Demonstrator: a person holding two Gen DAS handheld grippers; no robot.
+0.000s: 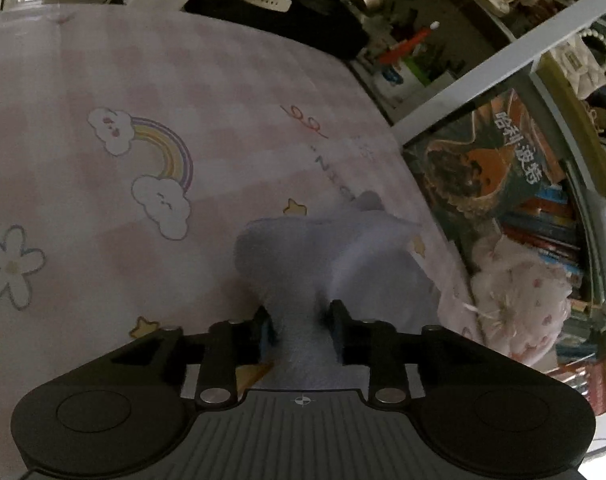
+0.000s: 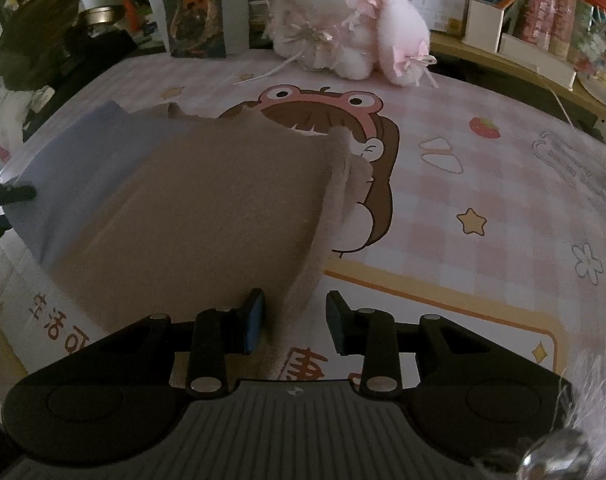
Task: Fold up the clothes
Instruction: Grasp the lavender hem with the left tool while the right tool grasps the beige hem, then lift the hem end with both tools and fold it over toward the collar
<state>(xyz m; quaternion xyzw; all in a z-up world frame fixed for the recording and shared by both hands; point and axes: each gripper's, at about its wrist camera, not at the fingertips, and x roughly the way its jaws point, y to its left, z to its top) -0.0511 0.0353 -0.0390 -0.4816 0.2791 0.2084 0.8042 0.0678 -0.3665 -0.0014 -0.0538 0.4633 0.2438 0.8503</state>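
The left gripper (image 1: 299, 324) pinches a bunched pale-blue corner of the cloth (image 2: 207, 200) – it drapes leftward (tan side up) over the bedsheet (image 2: 463, 184) – while the right gripper (image 2: 295, 316) gapes beside its near edge.

Cloth (image 1: 323, 248) blurred beyond left gripper (image 1: 299, 328); we cannot tell whether its pads touch it.

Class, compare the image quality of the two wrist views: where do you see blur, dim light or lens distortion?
Left wrist view: dim; the pale blue cloth held by the left gripper is smeared by blur, and the shelf edges bow. Right wrist view: dim too, but the tan cloth and plush toy look sharper; the bedsheet curves, and corners vignette.
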